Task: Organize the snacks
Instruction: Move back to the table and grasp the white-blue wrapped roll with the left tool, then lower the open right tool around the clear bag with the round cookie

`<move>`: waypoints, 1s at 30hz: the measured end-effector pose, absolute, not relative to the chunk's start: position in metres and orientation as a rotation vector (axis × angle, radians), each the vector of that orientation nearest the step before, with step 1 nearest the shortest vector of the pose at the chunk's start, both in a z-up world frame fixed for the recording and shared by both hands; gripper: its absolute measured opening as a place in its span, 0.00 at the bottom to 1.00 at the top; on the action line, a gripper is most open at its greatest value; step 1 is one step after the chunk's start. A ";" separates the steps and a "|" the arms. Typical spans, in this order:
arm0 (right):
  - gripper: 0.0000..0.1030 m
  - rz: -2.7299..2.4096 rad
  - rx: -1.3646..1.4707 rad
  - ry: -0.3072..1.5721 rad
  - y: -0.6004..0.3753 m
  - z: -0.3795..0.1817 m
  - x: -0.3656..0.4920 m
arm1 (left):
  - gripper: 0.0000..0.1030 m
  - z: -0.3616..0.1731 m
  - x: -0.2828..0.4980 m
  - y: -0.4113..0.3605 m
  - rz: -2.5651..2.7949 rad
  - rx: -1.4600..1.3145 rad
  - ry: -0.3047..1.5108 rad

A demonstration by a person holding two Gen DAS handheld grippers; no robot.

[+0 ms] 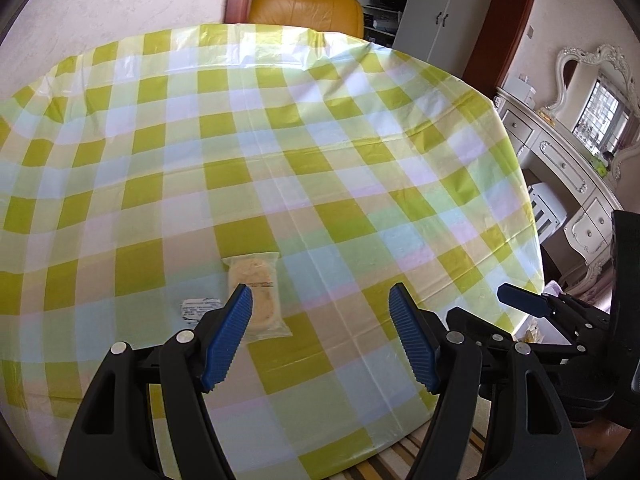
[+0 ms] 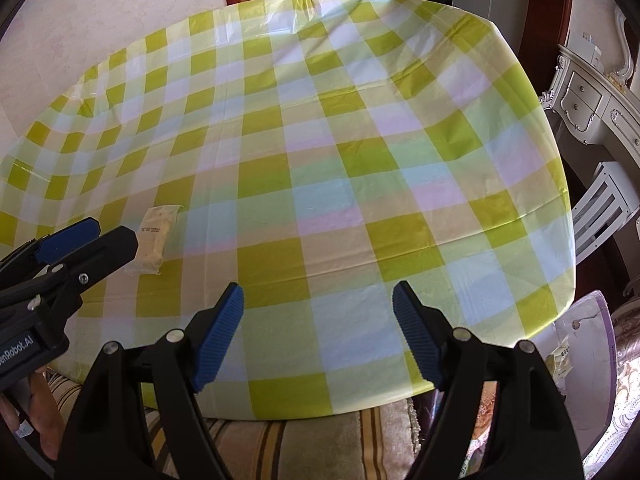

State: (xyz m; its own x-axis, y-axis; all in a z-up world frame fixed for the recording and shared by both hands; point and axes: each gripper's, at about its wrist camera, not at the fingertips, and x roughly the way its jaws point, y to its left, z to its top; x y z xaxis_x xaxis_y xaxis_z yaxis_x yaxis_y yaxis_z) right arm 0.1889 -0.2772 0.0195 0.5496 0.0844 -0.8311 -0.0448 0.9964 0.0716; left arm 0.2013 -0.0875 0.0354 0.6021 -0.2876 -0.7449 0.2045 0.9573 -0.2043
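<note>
On the bench [image 1: 360, 128], the small labelled packet [image 1: 199, 307] lies farthest left, just beside the clear-wrapped snack [image 1: 256, 292], which sits right at the left finger [image 1: 230, 340] of the left gripper [image 1: 320, 336], off to the left of the gap between its released, empty jaws. The snack's long axis runs away from the camera, roughly along the fingers. The right gripper [image 2: 318, 334], jaws likewise spread and holding nothing, sits well to the right, so the left looks nearer and likely needs a small leftward shift.
</note>
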 end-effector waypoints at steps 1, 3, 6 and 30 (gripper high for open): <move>0.74 0.085 0.042 0.988 -0.274 0.018 0.190 | 0.65 0.033 0.203 -0.079 -0.267 -0.111 0.885; 0.75 0.102 0.045 0.992 -0.267 0.015 0.193 | 0.65 0.026 0.207 -0.061 -0.228 -0.132 0.897; 0.74 0.129 0.045 0.994 -0.258 0.013 0.196 | 0.58 0.015 0.212 -0.038 -0.176 -0.163 0.922; 0.75 0.281 0.044 0.991 -0.197 0.005 0.221 | 0.33 -0.027 0.237 -0.022 -0.089 -0.099 1.013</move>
